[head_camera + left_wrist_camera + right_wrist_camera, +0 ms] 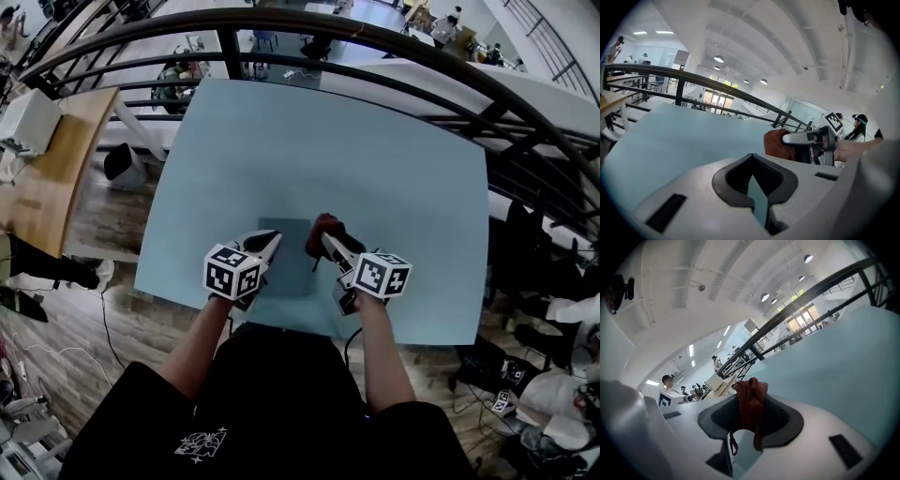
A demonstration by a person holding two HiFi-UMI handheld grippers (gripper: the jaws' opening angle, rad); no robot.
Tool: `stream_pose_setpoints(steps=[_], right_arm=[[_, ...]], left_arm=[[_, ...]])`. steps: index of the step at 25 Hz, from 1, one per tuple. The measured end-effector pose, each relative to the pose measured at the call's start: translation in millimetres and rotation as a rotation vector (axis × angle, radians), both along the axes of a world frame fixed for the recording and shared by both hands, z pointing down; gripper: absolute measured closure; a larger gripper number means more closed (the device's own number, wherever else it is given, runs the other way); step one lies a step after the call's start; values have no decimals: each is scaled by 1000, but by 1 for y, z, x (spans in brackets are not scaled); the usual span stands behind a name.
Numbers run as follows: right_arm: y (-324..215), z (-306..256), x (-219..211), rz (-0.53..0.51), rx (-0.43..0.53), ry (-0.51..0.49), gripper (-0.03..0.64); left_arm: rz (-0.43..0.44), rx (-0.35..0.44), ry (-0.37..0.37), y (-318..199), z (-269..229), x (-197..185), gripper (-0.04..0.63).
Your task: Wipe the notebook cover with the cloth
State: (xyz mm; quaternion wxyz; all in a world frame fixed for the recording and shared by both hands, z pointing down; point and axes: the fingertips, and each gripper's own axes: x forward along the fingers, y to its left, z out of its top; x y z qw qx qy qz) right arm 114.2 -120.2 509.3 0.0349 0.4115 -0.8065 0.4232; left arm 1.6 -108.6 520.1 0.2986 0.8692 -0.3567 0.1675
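Right gripper jaws clamp red cloth; left gripper jaws together, empty. Only head view shows notebook.

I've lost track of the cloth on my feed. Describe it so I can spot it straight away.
Start from the pale blue table. Near its front edge a flat grey-blue notebook lies between the two grippers. The cloth is the bunched wad at the notebook's right edge, pinched in the right gripper, and it is the only rust-red, crumpled thing on the table.
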Motion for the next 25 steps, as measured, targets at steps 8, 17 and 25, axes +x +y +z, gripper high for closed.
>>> stream_pose_setpoints(steps=[8,17,25], right_arm=[[-32,-67,4,47,181,103,474],[-44,-137,11,90,364,204,474],[-47,-200,22,143,514,282,474]], left_arm=[[-30,126,26,-36,-57,-4,588],[-74,283,77,-61,-135,-10,588],[-97,418,119,-71,-198,-4,588]])
